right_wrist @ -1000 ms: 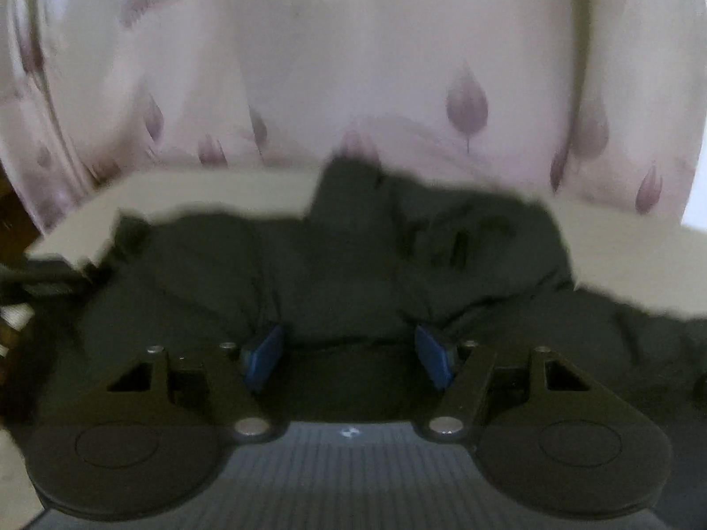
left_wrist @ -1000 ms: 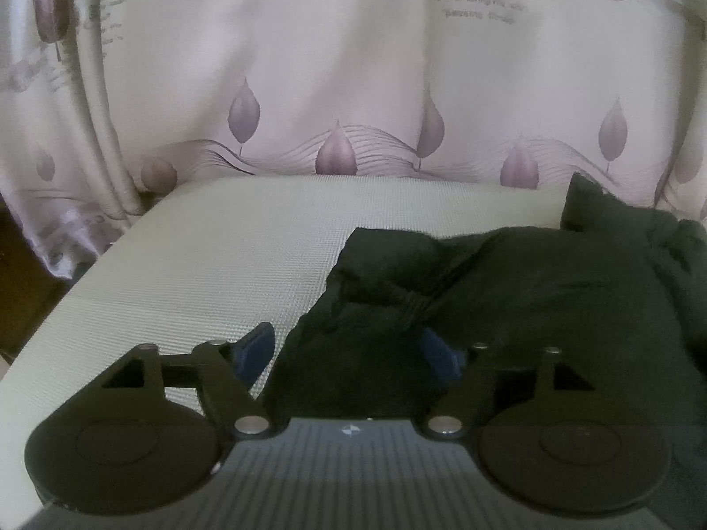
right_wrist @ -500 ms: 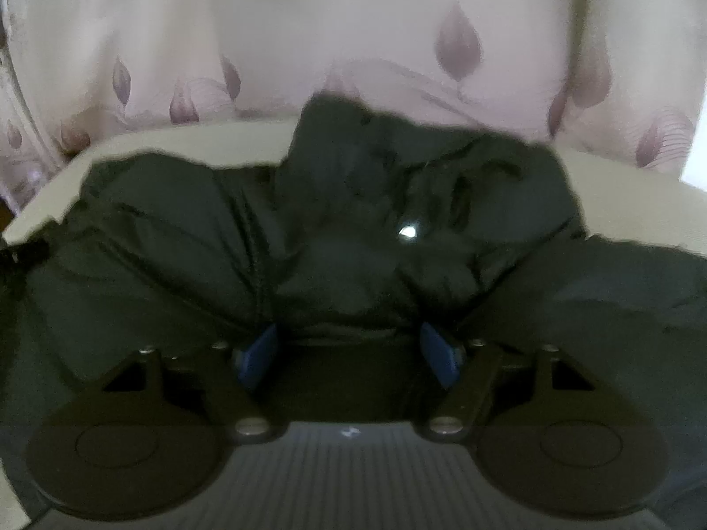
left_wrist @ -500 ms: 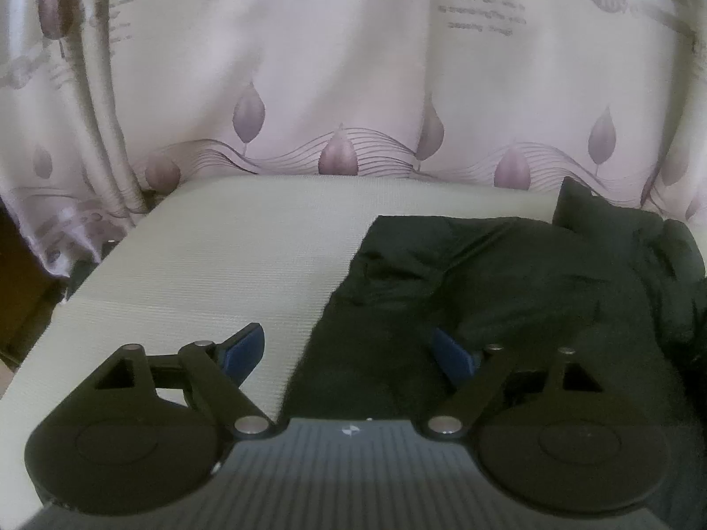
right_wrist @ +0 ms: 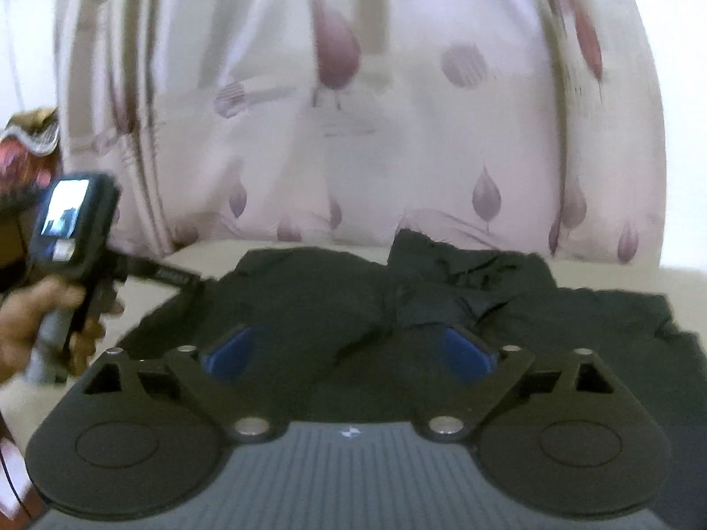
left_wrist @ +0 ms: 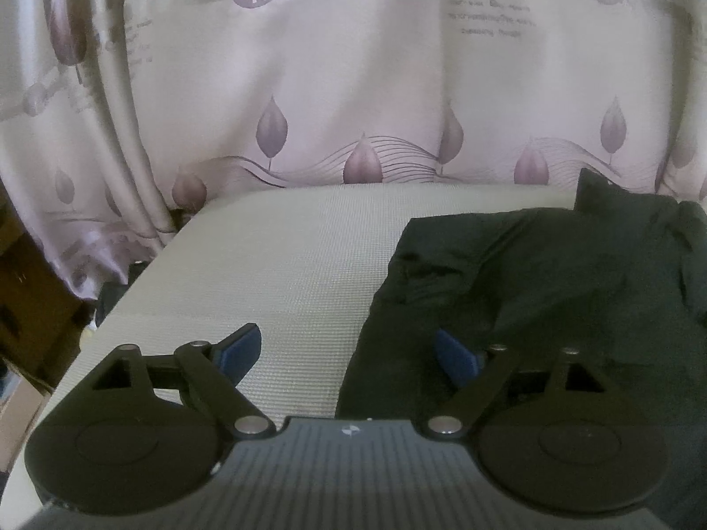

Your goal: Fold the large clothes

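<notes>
Presently listed, item by item.

Left hand-held gripper (left_wrist: 349,351): black linkage arms, blue pads, jaws spread wide and just lately widening a little further; nothing between the pads (left_wrist: 241,346). Its left pad hangs over bare surface, its right pad over the garment's near left edge, not pressing on it.

Right hand-held gripper (right_wrist: 349,351): same build, jaws spread wide, having just opened sharply; cloth lies beneath and ahead of the gap, and no pad pinches it.

Large dark, nearly black fabric garment (left_wrist: 543,287): crumpled and spread flat on the tabletop, ahead and to the right of the left hand-held gripper. From the right hand-held gripper it lies directly ahead and to both sides, with a bunched, wrinkled heap (right_wrist: 446,287) just beyond the pads and a raised corner at the far edge.

Pale cream woven-textured tabletop (left_wrist: 274,265): bare ahead and to the left of the left hand-held gripper.

Pinkish satin curtain with mauve leaf print and lettering (left_wrist: 353,79): hangs beyond the far edge of the tabletop.

Person's hand (right_wrist: 39,322): far left of the right hand-held gripper, blurred, clasping the other device's handle, whose small lit screen (right_wrist: 62,214) faces back.
</notes>
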`<state>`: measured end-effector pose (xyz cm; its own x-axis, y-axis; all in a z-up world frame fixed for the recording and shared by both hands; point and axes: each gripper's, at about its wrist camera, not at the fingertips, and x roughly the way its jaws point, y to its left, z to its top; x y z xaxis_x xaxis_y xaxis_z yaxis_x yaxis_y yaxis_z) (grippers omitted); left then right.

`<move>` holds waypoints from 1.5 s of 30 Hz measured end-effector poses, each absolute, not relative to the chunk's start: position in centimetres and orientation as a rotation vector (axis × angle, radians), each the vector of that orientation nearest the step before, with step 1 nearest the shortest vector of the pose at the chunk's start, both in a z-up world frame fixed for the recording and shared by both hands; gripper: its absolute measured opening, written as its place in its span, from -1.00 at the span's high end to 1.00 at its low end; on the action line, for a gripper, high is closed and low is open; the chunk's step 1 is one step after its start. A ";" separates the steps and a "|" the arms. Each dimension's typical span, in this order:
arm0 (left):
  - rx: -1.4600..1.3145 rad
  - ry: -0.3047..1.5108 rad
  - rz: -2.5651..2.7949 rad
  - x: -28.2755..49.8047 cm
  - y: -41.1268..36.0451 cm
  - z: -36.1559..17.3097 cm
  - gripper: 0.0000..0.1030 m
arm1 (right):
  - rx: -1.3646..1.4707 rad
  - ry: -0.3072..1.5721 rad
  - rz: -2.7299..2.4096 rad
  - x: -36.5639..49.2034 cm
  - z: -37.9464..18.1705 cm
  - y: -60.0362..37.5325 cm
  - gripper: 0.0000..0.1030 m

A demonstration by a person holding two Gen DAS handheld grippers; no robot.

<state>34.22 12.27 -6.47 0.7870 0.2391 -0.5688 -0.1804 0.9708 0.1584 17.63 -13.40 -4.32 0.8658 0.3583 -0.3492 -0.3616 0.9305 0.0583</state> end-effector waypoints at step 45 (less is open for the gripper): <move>-0.514 0.890 -0.693 43.4 21.7 -14.5 0.32 | 0.163 0.495 0.331 19.2 -6.1 -15.5 -0.87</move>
